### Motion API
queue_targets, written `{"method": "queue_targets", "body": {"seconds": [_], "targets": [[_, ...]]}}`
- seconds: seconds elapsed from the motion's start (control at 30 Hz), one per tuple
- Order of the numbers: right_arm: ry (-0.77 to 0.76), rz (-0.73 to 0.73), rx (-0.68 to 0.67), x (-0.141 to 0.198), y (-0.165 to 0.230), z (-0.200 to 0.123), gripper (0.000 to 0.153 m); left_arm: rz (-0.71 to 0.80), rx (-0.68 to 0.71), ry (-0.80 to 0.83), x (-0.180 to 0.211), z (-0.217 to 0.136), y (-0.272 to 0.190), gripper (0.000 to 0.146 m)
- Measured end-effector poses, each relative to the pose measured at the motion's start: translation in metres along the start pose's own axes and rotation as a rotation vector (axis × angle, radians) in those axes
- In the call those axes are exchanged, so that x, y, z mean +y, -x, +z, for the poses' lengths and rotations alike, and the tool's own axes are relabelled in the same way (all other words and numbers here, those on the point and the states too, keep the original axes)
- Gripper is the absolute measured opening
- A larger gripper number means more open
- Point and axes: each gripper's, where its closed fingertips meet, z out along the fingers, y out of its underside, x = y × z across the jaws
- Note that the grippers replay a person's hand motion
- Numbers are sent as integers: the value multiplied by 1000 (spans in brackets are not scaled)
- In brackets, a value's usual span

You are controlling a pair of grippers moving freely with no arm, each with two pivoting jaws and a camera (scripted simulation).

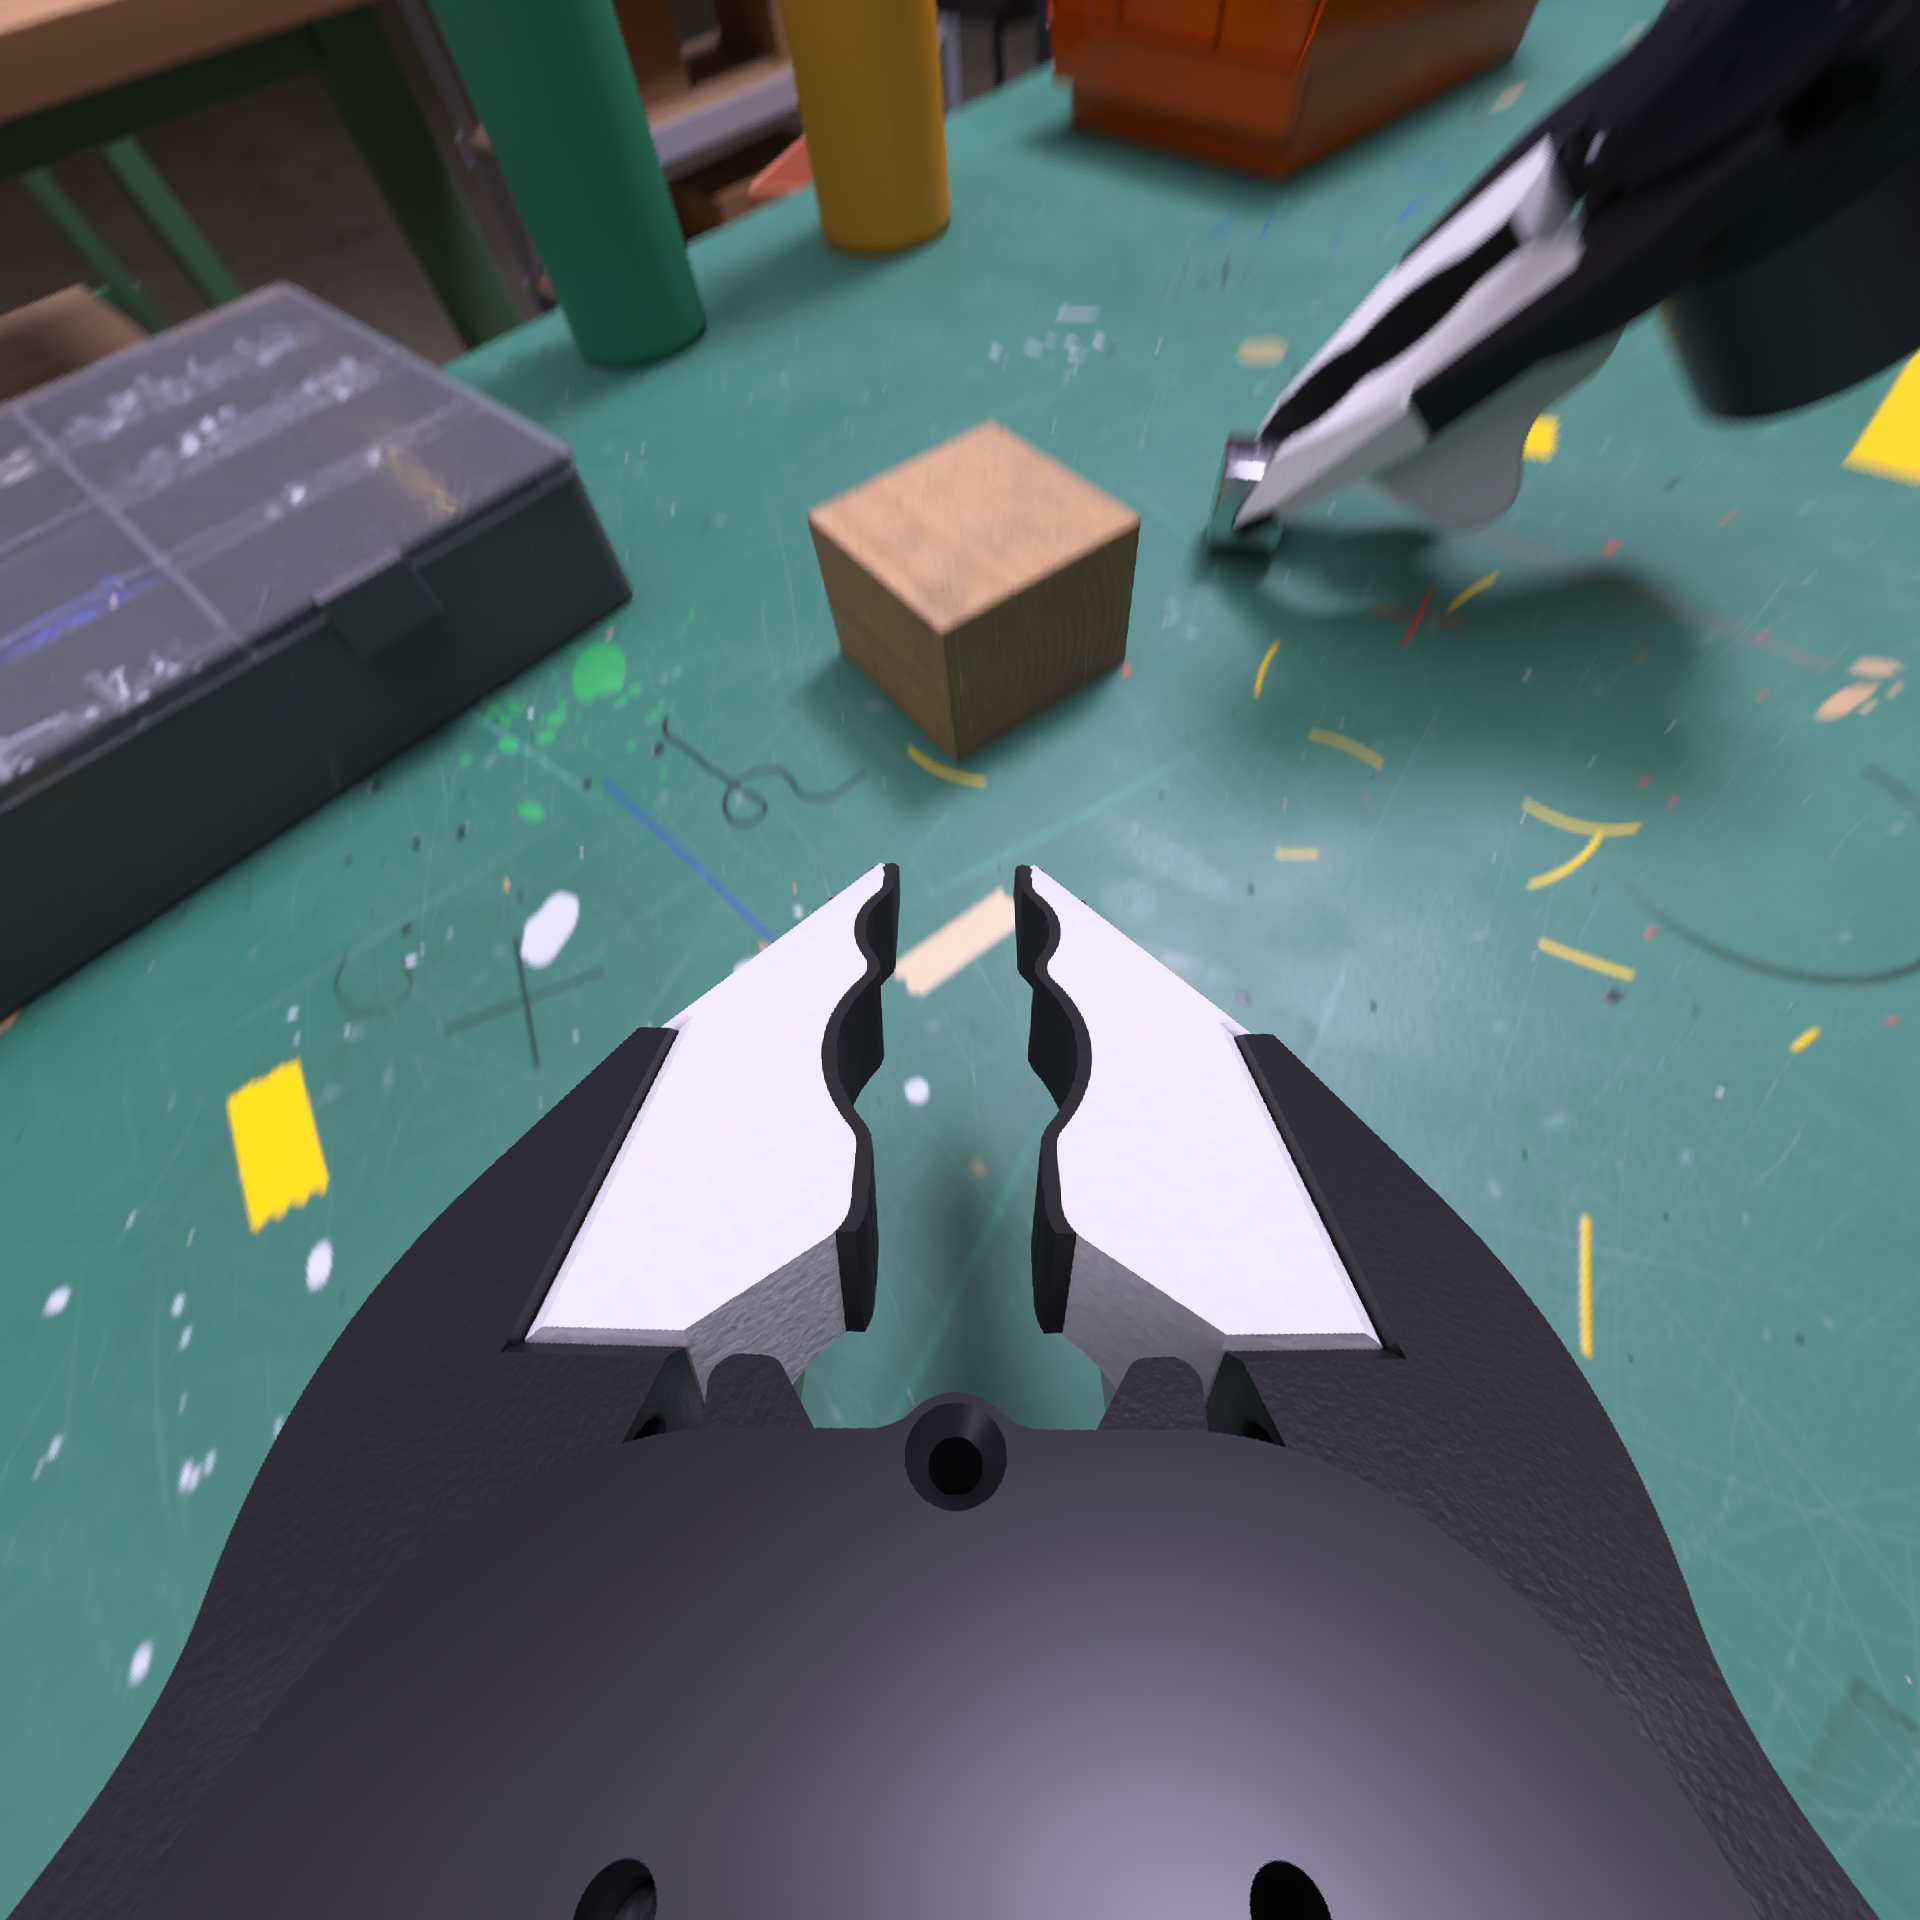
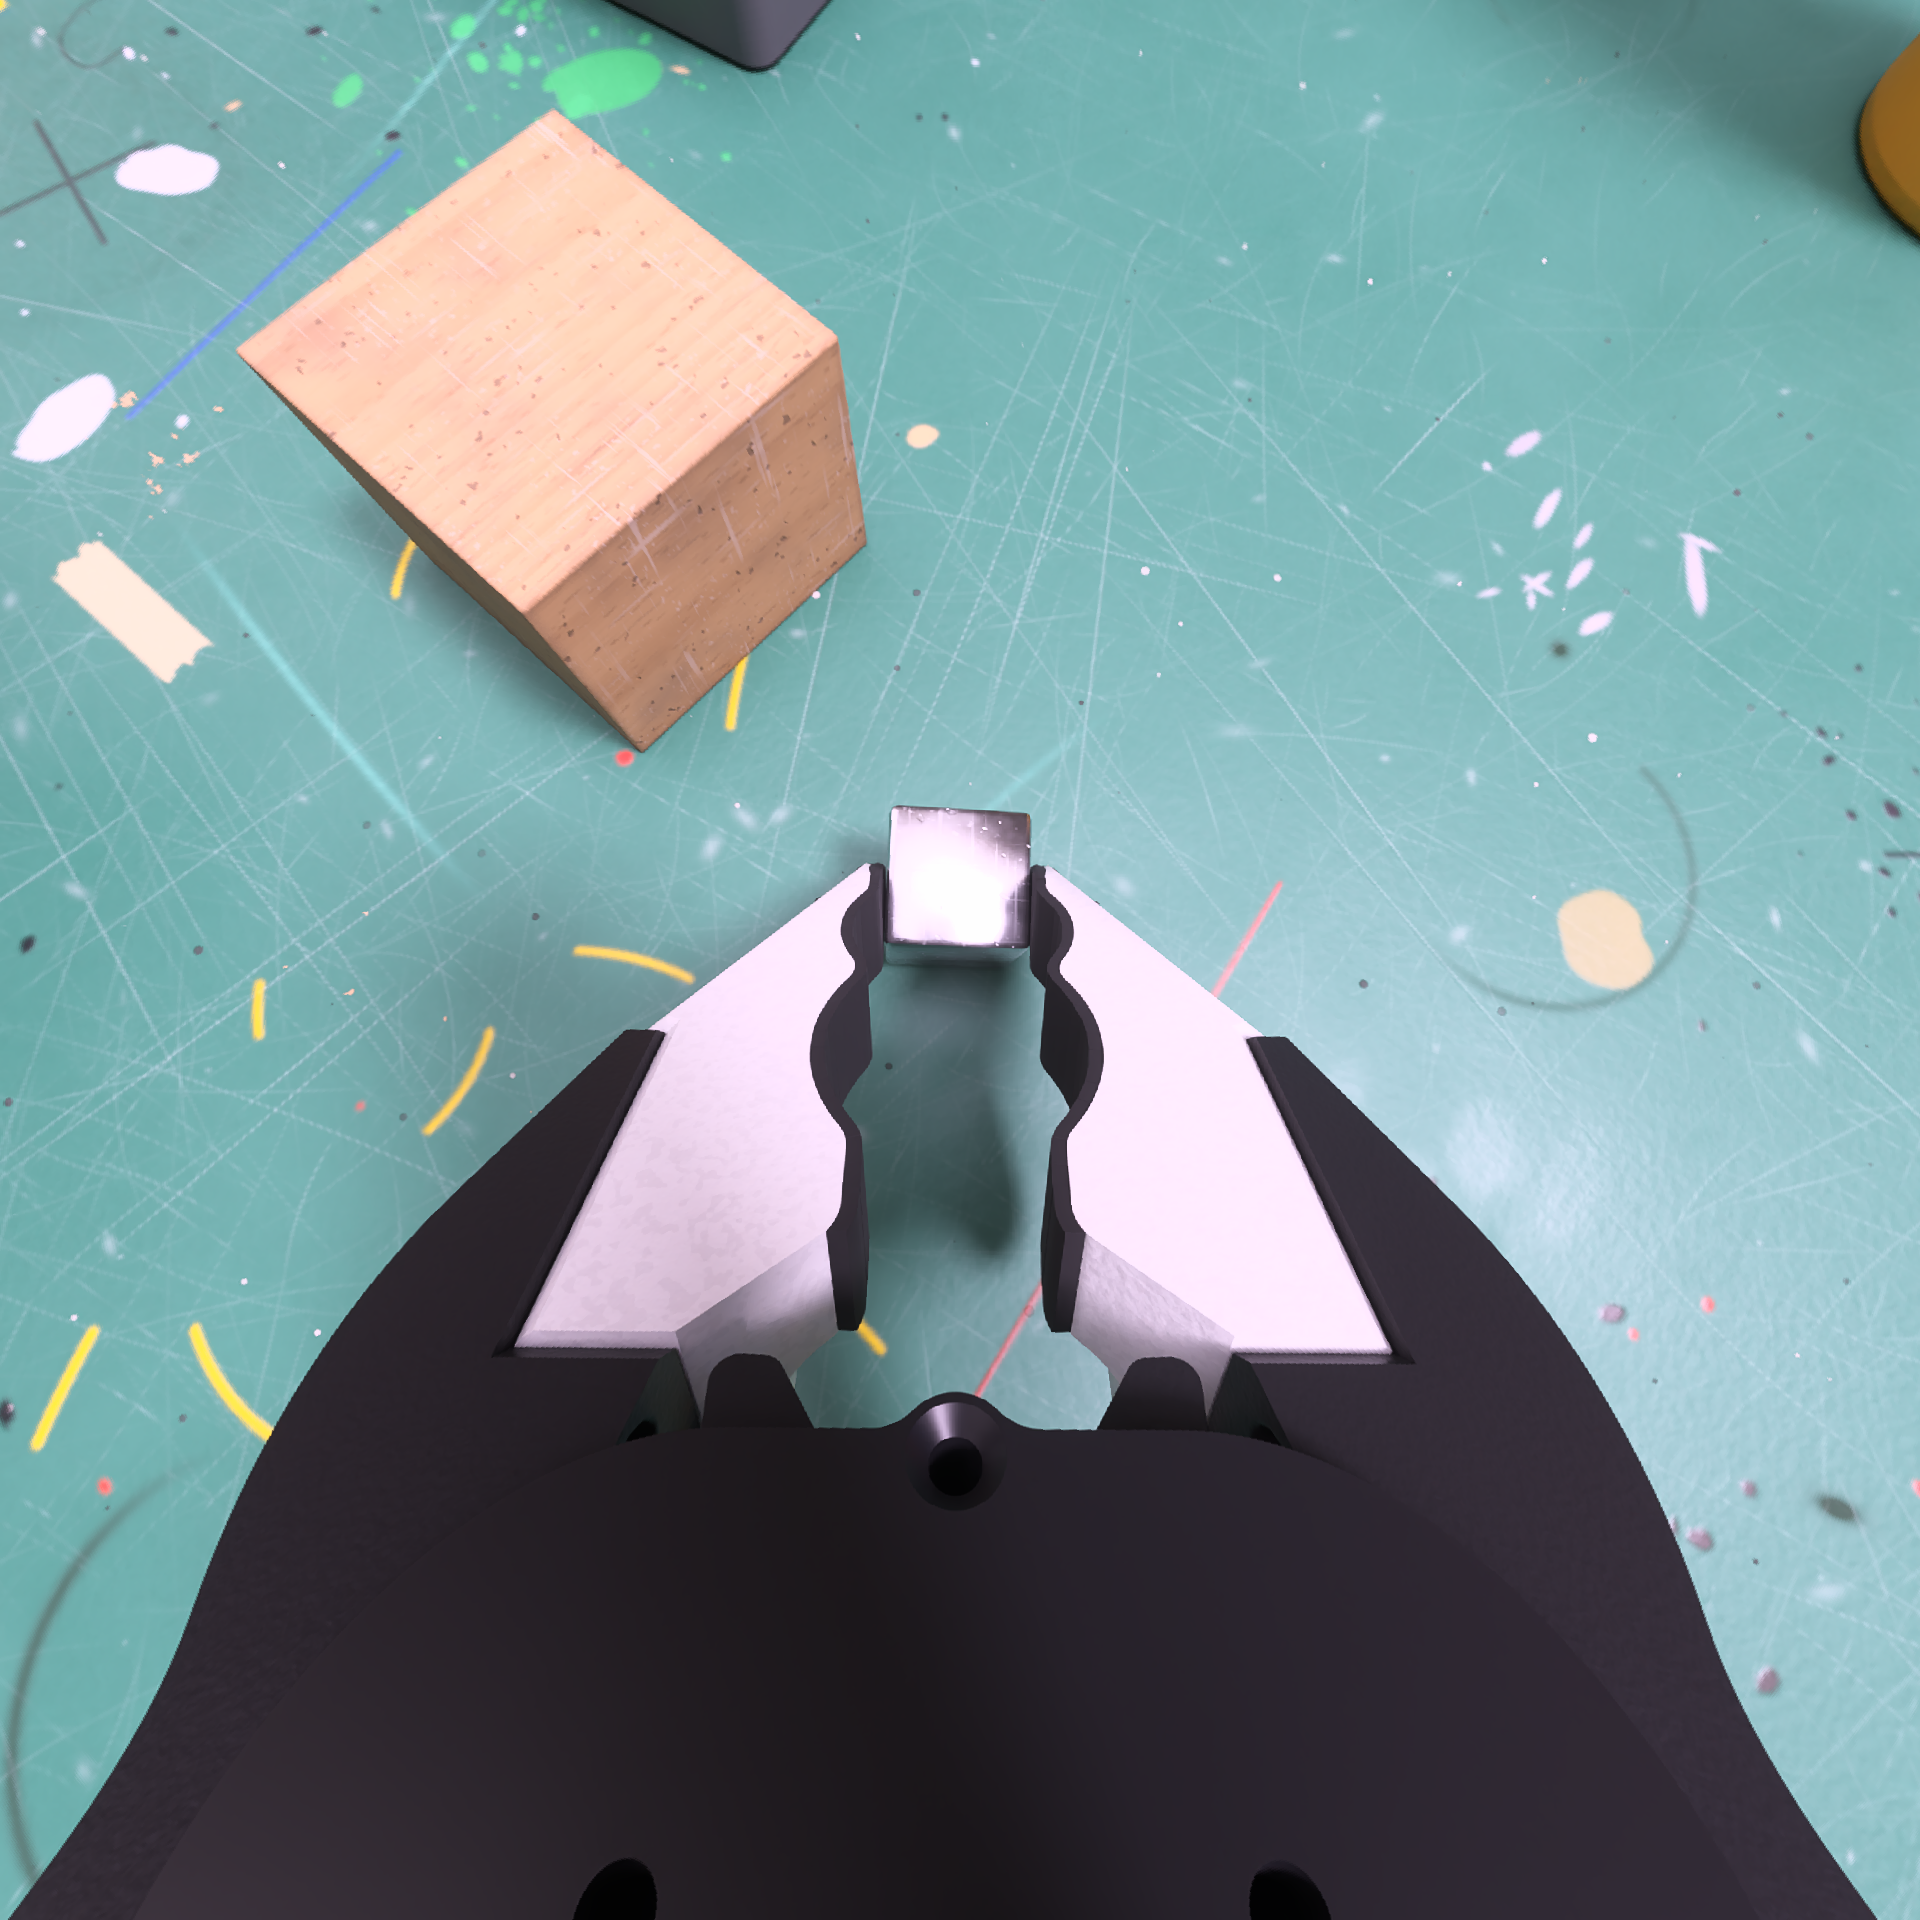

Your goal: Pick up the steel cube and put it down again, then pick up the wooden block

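Observation:
The wooden block (image 1: 977, 582) stands on the green mat, ahead of my left gripper (image 1: 956, 883), which hovers short of it, empty, with a narrow gap between its fingers. To the block's right, my right gripper (image 1: 1262, 499) comes down steeply and is shut on the small shiny steel cube (image 1: 1242, 473) at its fingertips. In the right wrist view the steel cube (image 2: 956, 873) sits pinched between the tips of the right gripper (image 2: 958, 899), at or just above the mat; I cannot tell which. The wooden block (image 2: 582, 416) lies up and to the left of it there.
A grey lidded parts box (image 1: 260, 540) lies at the left. A green cylinder (image 1: 582, 177), a yellow cylinder (image 1: 873, 114) and an orange box (image 1: 1278, 73) stand at the back. The mat's far edge runs behind the green cylinder. The yellow cylinder (image 2: 1896, 145) shows at the right wrist view's edge.

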Motion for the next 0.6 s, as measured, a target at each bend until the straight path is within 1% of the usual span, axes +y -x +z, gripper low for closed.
{"method": "queue_targets", "body": {"seconds": [0.03,0.1,0.17,0.23,0.3,0.37,0.43,0.5,0.57,0.6], "targets": [[8,3,1,1,-1,0,27,-8,27,-37,-9,3,4,22],[13,14,13,2,-3,0,27,24,26,-95,-27,14,22,22],[20,33,4,3,-4,1,27,72,60,-74,-41,35,42,22],[32,60,-23,4,-4,3,27,90,187,-13,-51,56,52,26],[25,89,-60,3,-3,3,27,65,315,0,-61,71,58,28],[14,122,-103,1,-2,2,27,20,416,-31,-68,75,58,30],[-8,143,-129,-2,-1,0,27,-34,473,-107,-71,66,52,30],[-27,138,-136,-6,-1,1,27,-56,449,-174,-66,58,52,30],[3,113,-151,-4,1,4,27,-36,378,-180,-55,55,57,30],[-8,107,-139,-5,-1,3,27,-33,365,-169,-51,55,58,30]]}}
